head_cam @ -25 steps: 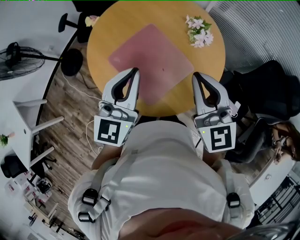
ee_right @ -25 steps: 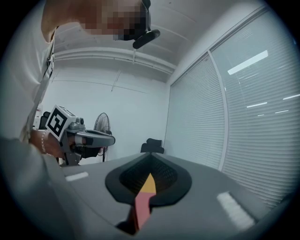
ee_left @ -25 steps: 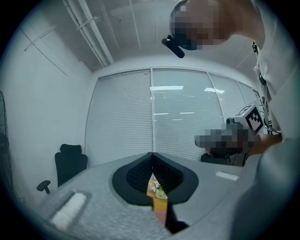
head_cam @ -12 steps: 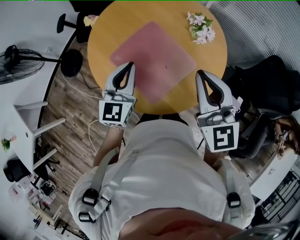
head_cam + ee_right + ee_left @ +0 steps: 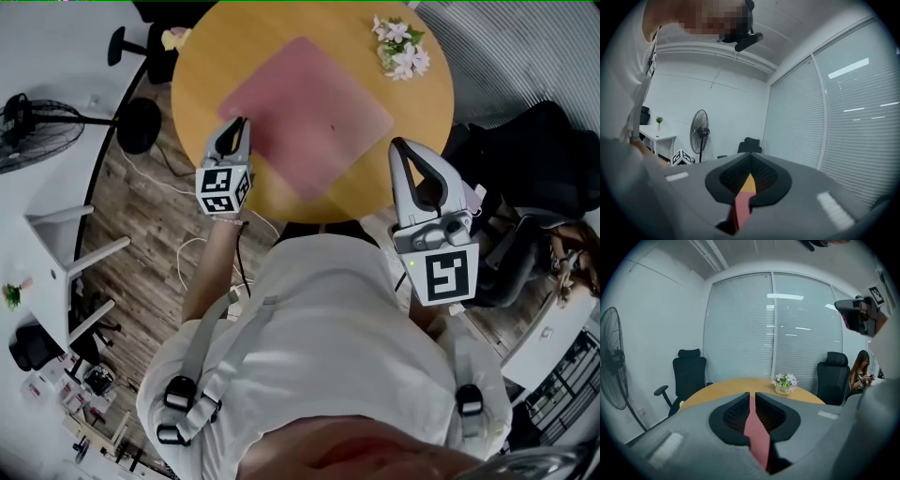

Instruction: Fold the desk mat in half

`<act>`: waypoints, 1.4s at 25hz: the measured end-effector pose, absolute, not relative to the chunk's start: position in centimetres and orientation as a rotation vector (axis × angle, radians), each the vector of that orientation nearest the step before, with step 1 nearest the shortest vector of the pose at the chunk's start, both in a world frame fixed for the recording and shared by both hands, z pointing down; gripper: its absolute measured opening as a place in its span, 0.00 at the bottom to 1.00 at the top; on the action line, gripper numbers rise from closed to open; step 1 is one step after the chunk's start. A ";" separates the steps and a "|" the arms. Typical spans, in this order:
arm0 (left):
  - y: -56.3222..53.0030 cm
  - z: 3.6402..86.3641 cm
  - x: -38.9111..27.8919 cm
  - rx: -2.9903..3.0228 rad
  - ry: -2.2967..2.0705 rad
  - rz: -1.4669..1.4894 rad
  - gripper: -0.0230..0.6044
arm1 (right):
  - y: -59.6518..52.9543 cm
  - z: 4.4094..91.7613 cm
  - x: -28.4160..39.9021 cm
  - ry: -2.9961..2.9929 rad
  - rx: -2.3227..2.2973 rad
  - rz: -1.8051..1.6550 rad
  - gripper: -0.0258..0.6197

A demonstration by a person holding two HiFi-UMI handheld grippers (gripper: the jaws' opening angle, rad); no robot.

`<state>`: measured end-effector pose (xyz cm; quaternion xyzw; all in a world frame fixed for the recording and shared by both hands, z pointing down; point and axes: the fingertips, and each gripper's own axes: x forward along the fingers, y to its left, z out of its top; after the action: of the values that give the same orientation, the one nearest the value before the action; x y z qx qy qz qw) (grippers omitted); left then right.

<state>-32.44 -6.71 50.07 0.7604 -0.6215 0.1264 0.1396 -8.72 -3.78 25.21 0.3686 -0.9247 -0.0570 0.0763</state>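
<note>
A pink desk mat (image 5: 305,103) lies flat, turned like a diamond, on the round wooden table (image 5: 202,56). My left gripper (image 5: 242,122) reaches out over the mat's near left edge. Its jaws are opening and stand a narrow slit apart, and they hold nothing. In the left gripper view (image 5: 752,393) the mat (image 5: 757,432) shows through that slit. My right gripper (image 5: 396,143) hovers just off the mat's right corner, shut and empty. In the right gripper view (image 5: 750,154) a strip of mat (image 5: 740,206) and table shows below the meeting tips.
A small pot of flowers (image 5: 398,56) stands at the table's far right. Black office chairs (image 5: 534,178) and a seated person (image 5: 567,267) are to the right. On the left stand a floor fan (image 5: 37,117) and a white desk (image 5: 47,253). Cables lie on the wooden floor.
My left gripper has gone forward from near my body to the mat's left edge, and its jaws have parted slightly. The right gripper has barely moved.
</note>
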 end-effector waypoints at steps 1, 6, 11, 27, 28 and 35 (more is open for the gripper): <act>-6.9 51.1 -33.2 2.182 -1.794 0.382 0.11 | -3.7 25.3 -8.9 -2.769 1.104 -0.172 0.05; -8.2 55.8 -36.6 2.119 -1.784 0.468 0.15 | -3.2 25.5 -9.6 -2.755 1.093 -0.172 0.05; -9.6 61.0 -40.6 2.037 -1.764 0.543 0.20 | -3.1 26.1 -10.8 -2.741 1.076 -0.170 0.05; -12.6 75.0 -47.7 1.817 -1.622 0.633 0.34 | -4.7 29.0 -12.8 -2.675 1.052 -0.112 0.05; -12.8 76.0 -47.9 1.809 -1.607 0.628 0.35 | -4.9 29.1 -12.9 -2.671 1.050 -0.108 0.05; -13.6 79.3 -49.1 1.758 -1.577 0.627 0.40 | -6.0 30.6 -13.5 -2.645 1.041 -0.076 0.05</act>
<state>-49.10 -13.62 79.28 0.6760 -0.6065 0.2411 0.3422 -13.45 -6.04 30.63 0.3622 -0.9199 -0.0263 0.1483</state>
